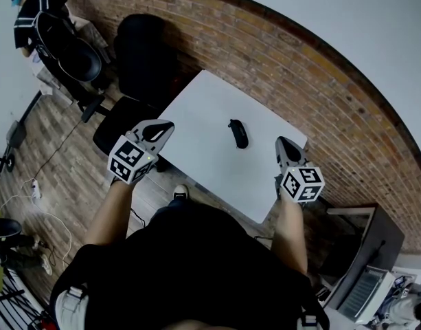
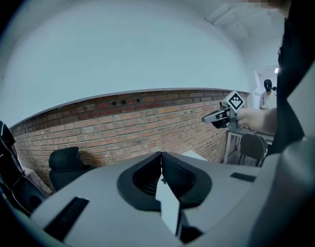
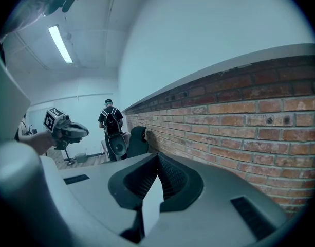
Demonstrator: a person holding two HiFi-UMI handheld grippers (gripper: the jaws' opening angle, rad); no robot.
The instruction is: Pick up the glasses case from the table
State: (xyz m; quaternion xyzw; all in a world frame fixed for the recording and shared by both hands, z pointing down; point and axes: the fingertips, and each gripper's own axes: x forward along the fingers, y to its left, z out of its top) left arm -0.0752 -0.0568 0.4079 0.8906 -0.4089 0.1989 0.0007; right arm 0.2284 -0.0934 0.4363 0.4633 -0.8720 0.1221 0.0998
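**Black shirt (image 1: 189, 267) close below, shut jaws flanking the case (image 1: 238, 133)**

Fills the bottom of the head view in black, with bare forearms (image 1: 290, 225) reaching out toward the white tabletop (image 1: 210, 160).

Holds the left gripper (image 1: 163, 126) at the tabletop's left corner, tips just over the edge. Jaws pressed together there on nothing, plain in the left gripper view.

Holds the right gripper (image 1: 284, 145) near the right corner, likewise just over the edge. Jaws closed tight, with nothing between them.

Finds the case dark and oblong, lying flat on the white surface between the two grippers. Well apart from both, somewhat nearer the right one. Leaves bare white all round it, out to every edge.

Crowds the left side with a black chair (image 1: 145, 53), its seat just beside the edge below the left gripper.

Bounds the far side with a brick wall (image 1: 299, 81), running near the tabletop's far edge.

Opens to wood floor (image 1: 66, 136) on the left, with a person (image 1: 35, 12) standing well off at the far left.
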